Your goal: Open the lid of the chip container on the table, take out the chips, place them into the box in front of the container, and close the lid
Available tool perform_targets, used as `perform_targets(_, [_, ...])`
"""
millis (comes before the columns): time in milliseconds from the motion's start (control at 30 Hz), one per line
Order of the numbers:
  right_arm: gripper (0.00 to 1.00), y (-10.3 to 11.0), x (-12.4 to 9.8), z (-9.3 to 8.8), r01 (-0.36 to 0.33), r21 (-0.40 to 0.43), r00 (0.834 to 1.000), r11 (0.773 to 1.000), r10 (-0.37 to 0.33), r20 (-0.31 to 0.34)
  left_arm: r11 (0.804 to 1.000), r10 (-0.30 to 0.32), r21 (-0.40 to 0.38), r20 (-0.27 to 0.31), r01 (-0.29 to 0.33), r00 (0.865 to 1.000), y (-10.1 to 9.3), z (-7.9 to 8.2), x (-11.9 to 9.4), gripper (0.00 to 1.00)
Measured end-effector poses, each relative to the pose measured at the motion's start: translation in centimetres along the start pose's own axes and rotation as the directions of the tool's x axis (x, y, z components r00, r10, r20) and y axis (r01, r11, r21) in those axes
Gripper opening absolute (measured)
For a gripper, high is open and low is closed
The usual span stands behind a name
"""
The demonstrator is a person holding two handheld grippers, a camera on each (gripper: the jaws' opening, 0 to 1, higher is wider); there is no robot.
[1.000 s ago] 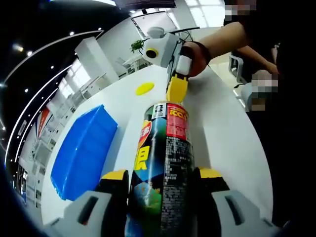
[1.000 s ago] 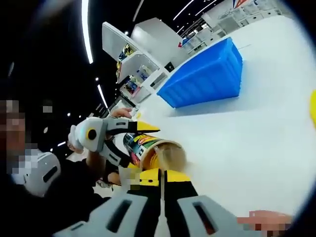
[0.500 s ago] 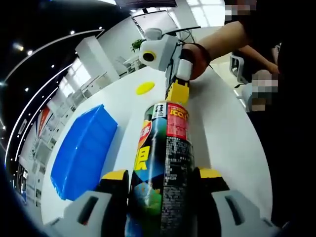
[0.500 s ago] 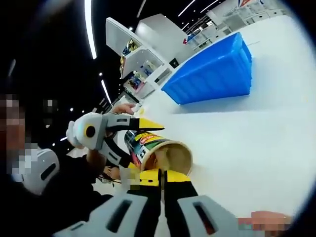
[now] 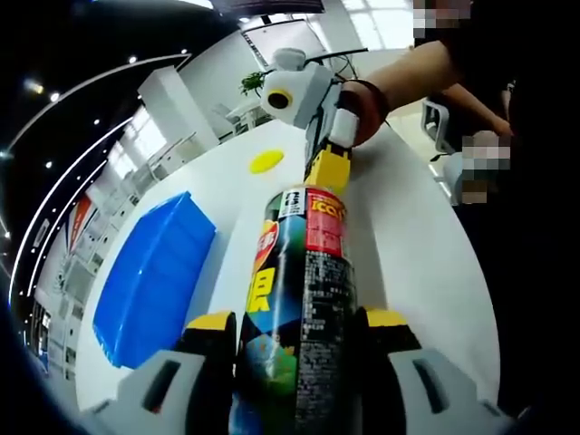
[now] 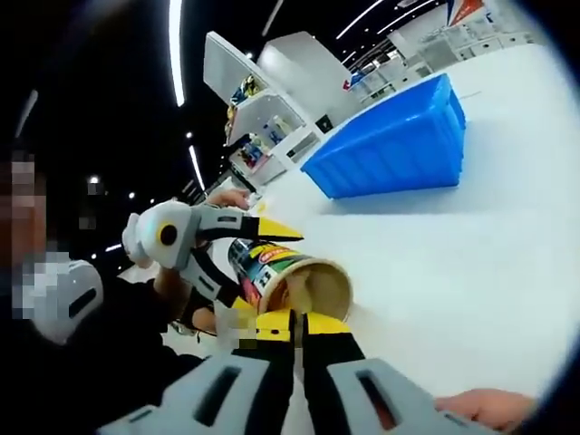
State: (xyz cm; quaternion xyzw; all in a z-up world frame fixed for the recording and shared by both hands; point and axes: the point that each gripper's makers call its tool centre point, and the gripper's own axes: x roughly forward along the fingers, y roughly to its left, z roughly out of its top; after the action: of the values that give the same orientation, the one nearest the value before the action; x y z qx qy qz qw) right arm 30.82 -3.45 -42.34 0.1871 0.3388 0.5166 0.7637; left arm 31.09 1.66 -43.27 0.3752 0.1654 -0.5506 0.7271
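The left tool [image 5: 294, 331] squeezes the chip can [image 5: 304, 299]. The right tool [image 6: 297, 326] is pressed together near its open end. A blue box [image 5: 149, 276] sits on the white worktop [image 5: 408, 245].

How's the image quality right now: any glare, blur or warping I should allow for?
Left gripper view: chip container sharp, label readable; table bright white, edges bowed by the fisheye. Right gripper view: ceiling light strips smear into curved streaks, the blue box looks bent, the can's open mouth is slightly soft.
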Motion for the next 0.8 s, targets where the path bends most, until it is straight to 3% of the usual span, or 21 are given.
perform_targets(267, [0.02,-0.1,0.0,0.1,0.014,-0.013,1.0,1.0,-0.014,0.01,1.0,-0.014,-0.002,-0.034,0.014,0.999,0.0,-0.1,0.0,0.54])
perform_targets(400, [0.02,0.0,0.1,0.1,0.029,-0.035,0.999,0.999,-0.029,0.023,0.999,-0.049,0.003,-0.096,0.049,0.994,-0.1,-0.5,0.0,0.54])
perform_targets(500, [0.02,0.0,0.3,0.2,0.032,-0.038,0.999,0.999,-0.031,0.028,0.995,-0.074,0.054,-0.146,0.083,0.987,-0.1,-0.5,-0.1,0.53])
perform_targets(800, [0.02,-0.4,0.1,0.5,0.037,-0.034,0.998,0.999,-0.036,0.042,0.987,-0.128,0.072,-0.173,0.142,0.977,0.0,0.4,-0.9,0.47])
